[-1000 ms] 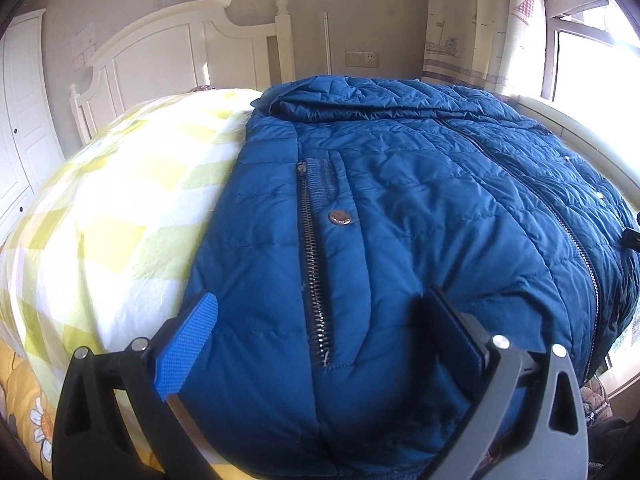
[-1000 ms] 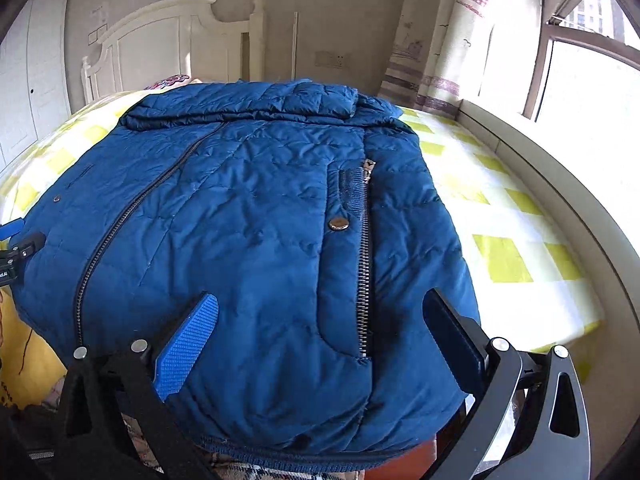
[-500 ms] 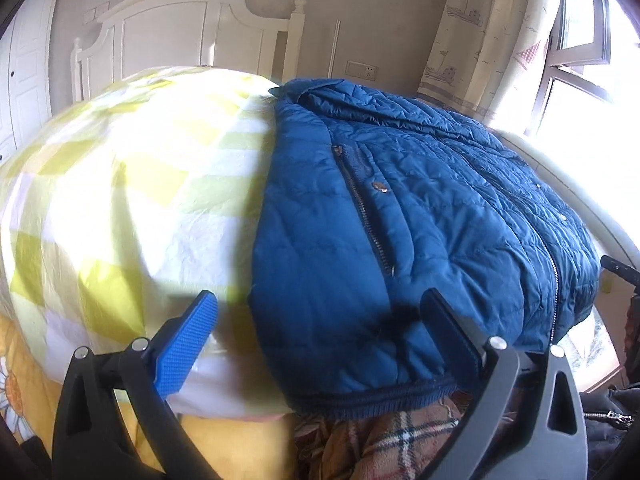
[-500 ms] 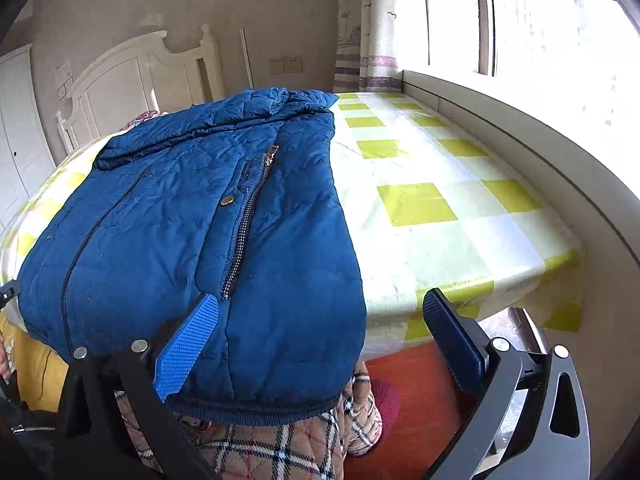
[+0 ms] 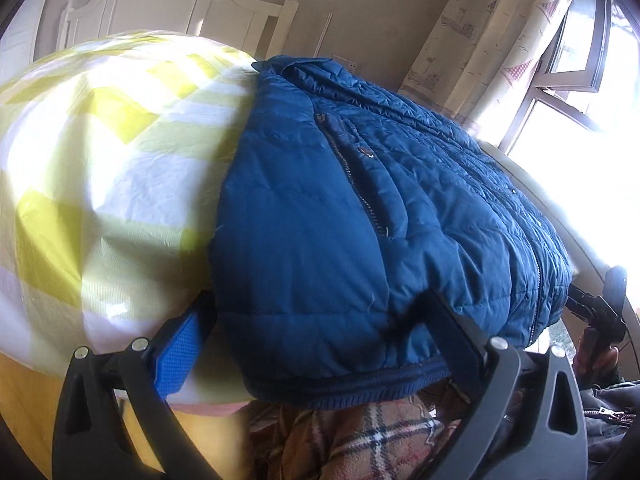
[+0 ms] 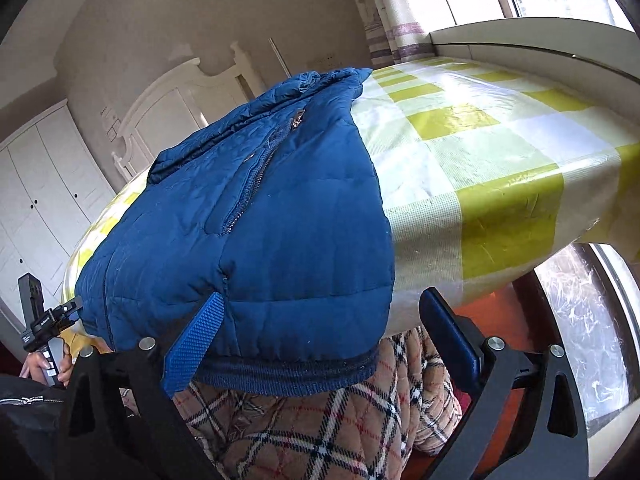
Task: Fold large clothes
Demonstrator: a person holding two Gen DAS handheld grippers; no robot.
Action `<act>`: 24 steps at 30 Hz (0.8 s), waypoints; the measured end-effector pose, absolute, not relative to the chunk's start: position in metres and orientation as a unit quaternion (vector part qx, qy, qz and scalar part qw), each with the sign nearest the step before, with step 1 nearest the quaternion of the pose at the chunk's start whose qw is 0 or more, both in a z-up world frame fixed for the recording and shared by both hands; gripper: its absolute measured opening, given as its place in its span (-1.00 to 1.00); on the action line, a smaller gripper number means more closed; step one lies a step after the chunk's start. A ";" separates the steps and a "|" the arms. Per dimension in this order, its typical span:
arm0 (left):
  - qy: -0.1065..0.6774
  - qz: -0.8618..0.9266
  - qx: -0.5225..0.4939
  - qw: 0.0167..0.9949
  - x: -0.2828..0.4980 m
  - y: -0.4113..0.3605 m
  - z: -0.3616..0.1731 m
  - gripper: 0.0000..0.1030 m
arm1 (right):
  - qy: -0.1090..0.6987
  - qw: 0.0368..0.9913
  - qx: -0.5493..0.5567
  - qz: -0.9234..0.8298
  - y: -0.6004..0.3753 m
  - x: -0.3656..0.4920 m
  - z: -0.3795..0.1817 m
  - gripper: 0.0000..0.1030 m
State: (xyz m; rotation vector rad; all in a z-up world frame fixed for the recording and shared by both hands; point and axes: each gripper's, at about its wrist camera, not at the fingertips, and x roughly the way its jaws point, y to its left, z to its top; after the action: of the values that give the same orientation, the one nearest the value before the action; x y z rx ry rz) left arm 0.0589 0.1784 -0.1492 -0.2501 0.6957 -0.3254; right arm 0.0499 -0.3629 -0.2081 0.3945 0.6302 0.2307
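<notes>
A blue quilted jacket [image 5: 360, 208] lies flat on the yellow-and-white checked bed [image 5: 100, 152], its ribbed hem hanging over the near edge. It also shows in the right wrist view [image 6: 260, 220]. My left gripper [image 5: 316, 320] is open, low at the bed's edge, with its fingers either side of the jacket's left hem corner. My right gripper [image 6: 320, 316] is open, with its fingers either side of the right hem corner. Neither is closed on the cloth.
A plaid quilted blanket [image 6: 312, 432] hangs below the hem at the bed's foot. A white headboard [image 5: 180, 4] and wall stand behind. A curtain and bright window [image 5: 580, 60] are at the right. White wardrobes [image 6: 40, 200] stand at the left.
Both grippers have dropped and drawn back from above the jacket to the bed's near edge, at the level of the hem. Each has moved outward toward its own corner. The jacket has not moved.
</notes>
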 end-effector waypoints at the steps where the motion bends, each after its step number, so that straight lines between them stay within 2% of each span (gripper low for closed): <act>1: 0.335 -0.169 -0.127 0.918 0.059 0.180 -0.152 0.89 | 0.306 0.923 0.197 0.122 -0.363 0.051 -0.209 0.63; 2: 0.332 -0.183 -0.132 0.916 0.059 0.180 -0.153 0.78 | 0.305 0.922 0.201 0.133 -0.362 0.051 -0.210 0.56; 4: 0.325 -0.199 -0.126 0.916 0.053 0.178 -0.151 0.30 | 0.301 0.924 0.190 0.142 -0.357 0.047 -0.205 0.26; 6: 0.314 -0.204 -0.092 0.922 0.041 0.170 -0.143 -0.03 | 0.293 0.929 0.169 0.151 -0.352 0.037 -0.198 -0.04; 8: 0.309 -0.201 -0.064 0.927 0.034 0.166 -0.138 -0.15 | 0.287 0.929 0.168 0.165 -0.351 0.029 -0.194 -0.17; 11: 0.313 -0.211 -0.091 0.922 0.038 0.173 -0.141 -0.11 | 0.285 0.923 0.187 0.177 -0.359 0.029 -0.194 -0.18; 13: 0.324 -0.199 -0.104 0.919 0.047 0.176 -0.146 0.24 | 0.294 0.920 0.194 0.171 -0.360 0.037 -0.198 -0.07; 14: 0.325 -0.196 -0.108 0.919 0.050 0.175 -0.147 0.34 | 0.298 0.920 0.194 0.167 -0.360 0.041 -0.200 -0.02; 15: 0.327 -0.193 -0.108 0.919 0.053 0.174 -0.148 0.52 | 0.300 0.920 0.195 0.160 -0.360 0.046 -0.202 0.10; 16: 0.329 -0.191 -0.105 0.919 0.056 0.172 -0.149 0.63 | 0.299 0.920 0.201 0.157 -0.362 0.049 -0.204 0.24; 18: 0.333 -0.191 -0.097 0.918 0.060 0.166 -0.150 0.68 | 0.297 0.915 0.217 0.165 -0.365 0.052 -0.209 0.24; 19: 0.334 -0.191 -0.093 0.918 0.061 0.164 -0.150 0.65 | 0.294 0.915 0.216 0.171 -0.365 0.050 -0.210 0.13; 20: 0.331 -0.192 -0.091 0.919 0.060 0.162 -0.150 0.54 | 0.288 0.918 0.205 0.177 -0.362 0.046 -0.209 0.00; 21: 0.326 -0.200 -0.087 0.920 0.057 0.160 -0.148 0.26 | 0.284 0.923 0.191 0.177 -0.359 0.040 -0.206 -0.25; 22: 0.321 -0.204 -0.076 0.922 0.053 0.157 -0.145 -0.01 | 0.281 0.927 0.179 0.174 -0.355 0.034 -0.202 -0.41; 24: 0.322 -0.205 -0.044 0.923 0.044 0.150 -0.138 -0.31 | 0.272 0.936 0.150 0.166 -0.347 0.018 -0.193 -0.57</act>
State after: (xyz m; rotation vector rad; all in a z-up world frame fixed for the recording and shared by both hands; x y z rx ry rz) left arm 0.0436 0.1501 -0.1376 -0.0903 0.6612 -0.4203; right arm 0.0183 -0.3472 -0.1934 0.3064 0.5565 0.3383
